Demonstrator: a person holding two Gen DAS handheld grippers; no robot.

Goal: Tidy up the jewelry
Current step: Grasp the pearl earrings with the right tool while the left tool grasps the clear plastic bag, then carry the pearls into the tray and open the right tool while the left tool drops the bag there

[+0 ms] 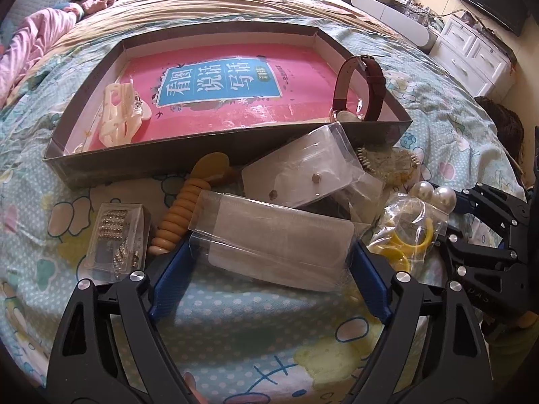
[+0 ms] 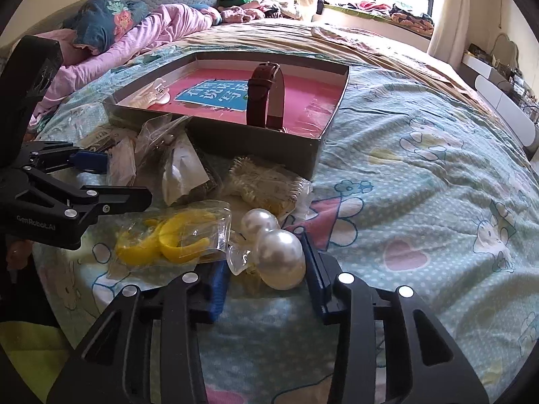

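Left wrist view: my left gripper [image 1: 269,269] is spread wide around a flat clear packet [image 1: 276,235]; the blue pads [image 1: 367,269] sit at its two ends, and whether they press on it I cannot tell. Tray [image 1: 111,168] on the bed holds only a white clip [image 1: 118,118] and a brown watch [image 1: 363,91], on top of a pink book [image 1: 219,101]. Still outside, piled just in front of the tray: rhinestone packet [image 1: 116,239], bead string [image 1: 178,215], stud card [image 1: 303,175], yellow-ring bag [image 1: 404,235], pearls [image 1: 434,195]. So I'd judge it early, with most pieces left to move in. My right gripper [image 1: 451,202] shows at the right edge, by the pearls.

Right wrist view: right gripper [image 2: 266,276] is narrowed around the pearls [image 2: 279,256]. The right pad looks to touch the near pearl; the left pad is partly hidden under the ring bag [image 2: 175,235], so a firm pinch I cannot confirm. This view alone shows a cream fringed piece [image 2: 266,181] clearly, and the watch [image 2: 266,94] standing upright in the tray [image 2: 219,138]. It misses the bead string and rhinestone packet, both seen only in the left view.
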